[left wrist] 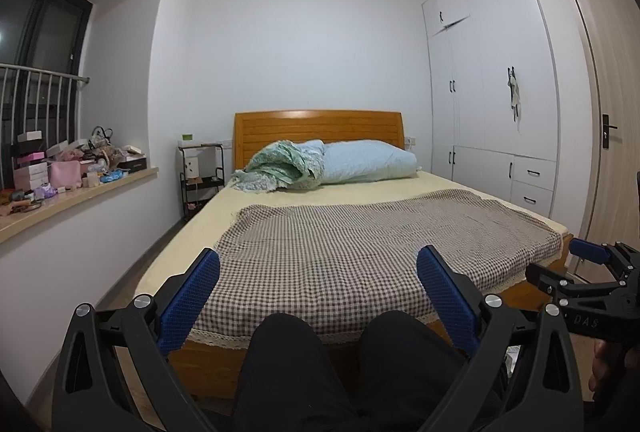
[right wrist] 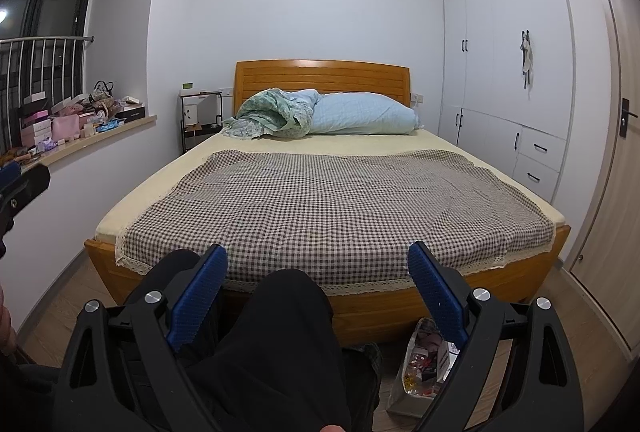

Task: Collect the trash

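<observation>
Along the left wall I see a window ledge (left wrist: 100,188) heaped with boxes and pink pouches, and past it a black wire rack (left wrist: 202,176) stands just beside the wooden headboard (left wrist: 320,130). Straight ahead lies the bed (right wrist: 120,256), a brown checked cloth (right wrist: 332,200) spread over its near half, with a rumpled green blanket (left wrist: 280,168) touching a pale blue pillow (left wrist: 368,162) at the head. My left gripper (left wrist: 318,292) hangs spread wide, holding nothing, above the operator's black-trousered knees (left wrist: 332,364). My right gripper (right wrist: 318,286) is likewise spread and empty (its blue pads frame the foot of the bed). Low on the floor, just beside the right gripper's right finger, sits a trash bin (right wrist: 416,376) with a clear liner; it holds what look like wrappers and small colourful scraps, though I cannot make them out well. White wardrobes (left wrist: 492,80) fill the right wall, something pale hanging from one handle, and a door (left wrist: 608,120) stands at the far right.
</observation>
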Motion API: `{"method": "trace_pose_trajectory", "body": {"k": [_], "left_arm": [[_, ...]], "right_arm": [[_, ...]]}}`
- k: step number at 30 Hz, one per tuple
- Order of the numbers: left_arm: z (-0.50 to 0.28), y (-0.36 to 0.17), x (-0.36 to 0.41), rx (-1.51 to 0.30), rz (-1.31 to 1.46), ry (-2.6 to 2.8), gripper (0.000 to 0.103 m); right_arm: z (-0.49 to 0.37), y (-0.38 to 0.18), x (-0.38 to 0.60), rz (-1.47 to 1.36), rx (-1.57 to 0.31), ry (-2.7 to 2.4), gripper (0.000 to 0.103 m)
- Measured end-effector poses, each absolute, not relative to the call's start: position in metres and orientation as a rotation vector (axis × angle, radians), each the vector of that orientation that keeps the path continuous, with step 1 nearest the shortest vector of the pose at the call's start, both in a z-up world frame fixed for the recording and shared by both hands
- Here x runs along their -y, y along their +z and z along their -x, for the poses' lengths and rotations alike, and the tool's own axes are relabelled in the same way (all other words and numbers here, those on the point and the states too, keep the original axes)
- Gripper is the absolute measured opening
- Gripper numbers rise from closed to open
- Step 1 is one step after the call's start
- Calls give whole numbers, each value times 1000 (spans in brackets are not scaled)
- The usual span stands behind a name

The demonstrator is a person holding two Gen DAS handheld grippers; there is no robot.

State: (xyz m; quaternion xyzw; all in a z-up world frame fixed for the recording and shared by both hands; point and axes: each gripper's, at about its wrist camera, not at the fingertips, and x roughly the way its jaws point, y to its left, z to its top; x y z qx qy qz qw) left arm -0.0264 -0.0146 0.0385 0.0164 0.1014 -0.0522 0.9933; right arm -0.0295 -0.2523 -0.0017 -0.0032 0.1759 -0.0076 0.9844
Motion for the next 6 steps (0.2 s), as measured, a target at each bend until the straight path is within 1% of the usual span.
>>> {"method": "trace_pose_trajectory", "body": {"k": [2,6], "left_arm": [[18,31,13,-239,-22,-109,96],[-27,6,-3,-386,20,-77,96]], "right_arm": [[26,-3,257,-5,-363,-19,87],[3,-16,271,-36,-411,-63,87]]}}
